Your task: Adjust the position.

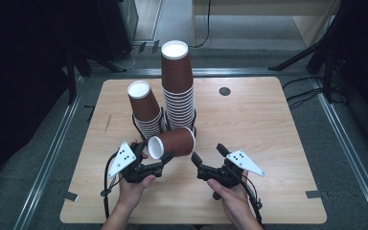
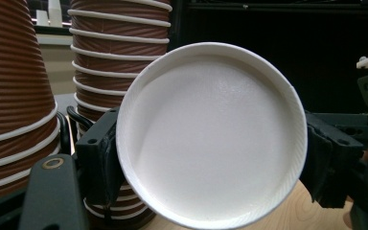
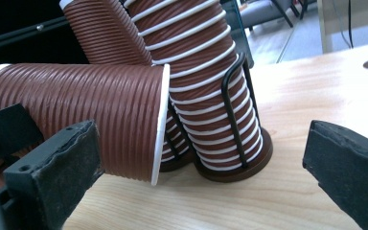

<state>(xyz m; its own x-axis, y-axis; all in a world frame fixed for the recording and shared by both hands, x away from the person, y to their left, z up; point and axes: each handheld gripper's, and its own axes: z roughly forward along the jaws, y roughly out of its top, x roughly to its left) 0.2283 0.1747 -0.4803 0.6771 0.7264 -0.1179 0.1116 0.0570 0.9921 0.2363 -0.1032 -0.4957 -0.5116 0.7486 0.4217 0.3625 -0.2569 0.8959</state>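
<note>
The left gripper (image 1: 162, 160) is clamped on a brown cup (image 1: 171, 143) lying sideways above the table (image 1: 278, 139), its white bottom facing the person. The right gripper (image 1: 210, 154), just beside it, has its jaws wide apart with nothing between them. Behind stand two cup stacks (image 1: 178, 86) (in a wire rack).

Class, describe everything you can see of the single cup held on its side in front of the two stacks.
The cup is brown ribbed paper with a white rolled rim and a plain white base. It lies tipped sideways above the wooden table, its base end gripped by the left gripper. It sits just in front of the two cup stacks, apart from the open right gripper.
</note>
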